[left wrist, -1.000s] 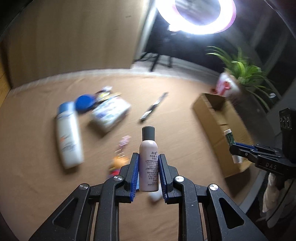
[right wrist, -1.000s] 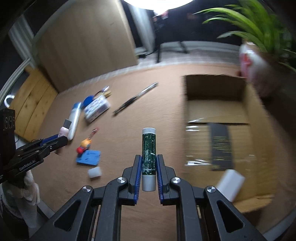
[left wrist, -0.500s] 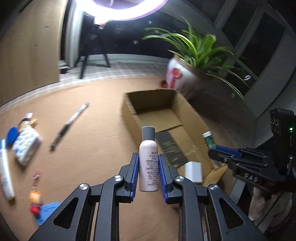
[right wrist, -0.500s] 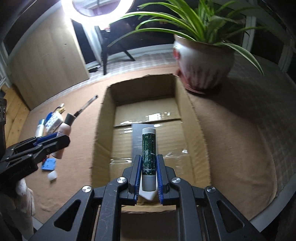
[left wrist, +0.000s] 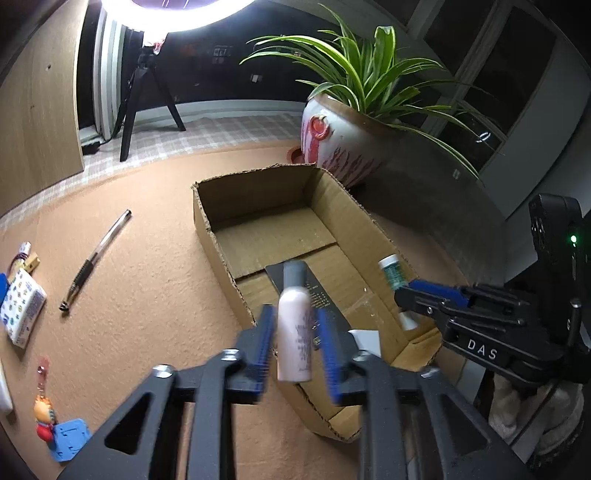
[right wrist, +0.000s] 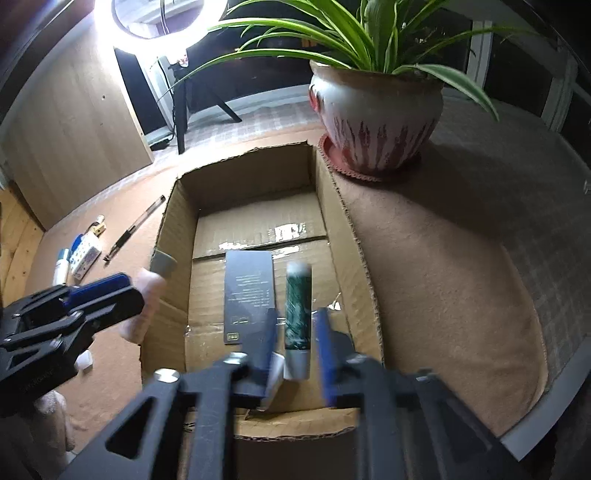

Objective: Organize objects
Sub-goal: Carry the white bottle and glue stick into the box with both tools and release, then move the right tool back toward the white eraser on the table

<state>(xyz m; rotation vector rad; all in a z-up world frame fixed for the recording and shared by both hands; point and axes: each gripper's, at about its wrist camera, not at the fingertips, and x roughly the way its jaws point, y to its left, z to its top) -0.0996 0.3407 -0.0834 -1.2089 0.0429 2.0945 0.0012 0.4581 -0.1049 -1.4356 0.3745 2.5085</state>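
Against the frame half a second back: both hand-held grippers were clamped on their loads; now both sets of jaws are opening, with a gap on each side of each load.

Left hand-held gripper [left wrist: 295, 334]: blue pads stand apart, the pink bottle [left wrist: 294, 332] with grey cap is between them, blurred, no pad pressing on it. It sits over the near left wall of the cardboard box [left wrist: 207, 225], which lies ahead and to the right of this gripper. The box view has shifted little since the earlier frame.

Right hand-held gripper [right wrist: 297, 332]: pads apart, the green tube [right wrist: 298, 314] between them, white cap pointing away, blurred, free of both pads. It is over the box interior, just right of the black card [right wrist: 248, 291] lying flat on the box floor.

Left-wrist view only: ahead and to the left on the brown worktop [left wrist: 147, 295], a pen [left wrist: 96, 254], a patterned tissue pack [left wrist: 22, 308], a cartoon keychain figure [left wrist: 44, 422] beside a blue flat piece [left wrist: 72, 439].

Right-wrist view only: the whole box floor with shiny tape across its seam, and a white object [right wrist: 275, 373] partly hidden under the left pad; what it is cannot be told.

Both views: potted plant [right wrist: 376, 122] beyond the box's far right corner, ring light [left wrist: 166, 18] further left.
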